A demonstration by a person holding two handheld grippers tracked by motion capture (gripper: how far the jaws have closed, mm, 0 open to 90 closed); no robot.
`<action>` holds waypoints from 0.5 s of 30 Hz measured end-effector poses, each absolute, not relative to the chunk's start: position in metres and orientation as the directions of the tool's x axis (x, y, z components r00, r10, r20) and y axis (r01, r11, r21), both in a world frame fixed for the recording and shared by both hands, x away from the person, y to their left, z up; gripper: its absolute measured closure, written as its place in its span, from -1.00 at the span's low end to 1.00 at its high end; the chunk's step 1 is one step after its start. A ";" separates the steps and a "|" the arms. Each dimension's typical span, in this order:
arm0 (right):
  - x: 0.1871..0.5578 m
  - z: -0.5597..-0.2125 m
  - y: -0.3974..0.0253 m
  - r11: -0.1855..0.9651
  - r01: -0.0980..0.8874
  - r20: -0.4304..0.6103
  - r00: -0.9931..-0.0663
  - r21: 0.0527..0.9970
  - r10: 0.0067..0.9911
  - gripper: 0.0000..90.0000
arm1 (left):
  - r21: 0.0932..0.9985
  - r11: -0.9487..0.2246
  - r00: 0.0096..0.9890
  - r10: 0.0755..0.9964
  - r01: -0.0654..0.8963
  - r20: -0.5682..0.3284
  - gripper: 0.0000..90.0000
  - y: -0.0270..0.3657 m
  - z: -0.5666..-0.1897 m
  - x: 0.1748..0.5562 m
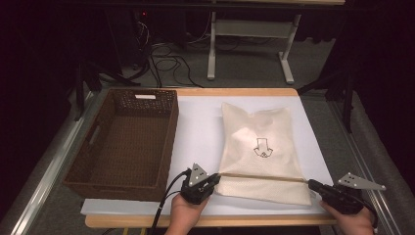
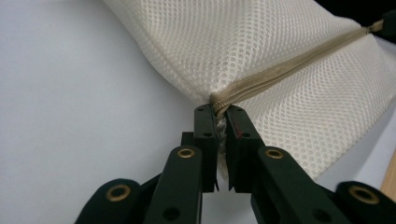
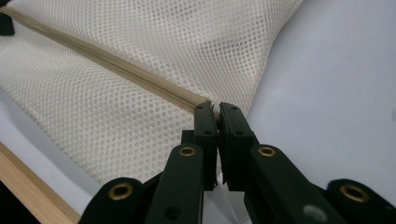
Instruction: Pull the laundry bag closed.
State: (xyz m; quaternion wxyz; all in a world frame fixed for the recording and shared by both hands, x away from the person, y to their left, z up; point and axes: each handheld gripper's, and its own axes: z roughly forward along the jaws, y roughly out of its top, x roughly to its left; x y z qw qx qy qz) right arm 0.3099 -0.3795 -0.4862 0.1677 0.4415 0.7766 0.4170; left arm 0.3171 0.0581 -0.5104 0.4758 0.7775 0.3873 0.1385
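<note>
High view shows the mesh bag (image 1: 259,152) lying on the white mat right of the basket (image 1: 122,142), its zipper (image 1: 262,177) running left-right along the near side; left gripper (image 1: 211,181) and right gripper (image 1: 311,184) each clamp one end.

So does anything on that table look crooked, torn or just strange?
Nothing looks damaged or spilled. The mesh bag lies flat beside the wicker basket, and the left gripper and right gripper each pinch one end of its zipper.

One mesh bag (image 1: 262,147), one wicker basket (image 1: 122,142), two claws, left claw (image 1: 214,180), right claw (image 1: 311,184)
</note>
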 end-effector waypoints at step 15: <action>0.324 -0.462 -0.345 0.253 0.465 0.045 -0.541 0.848 0.840 -0.33 | 0.887 -0.255 0.564 0.825 0.385 -0.007 -0.28 0.077 -0.491 0.306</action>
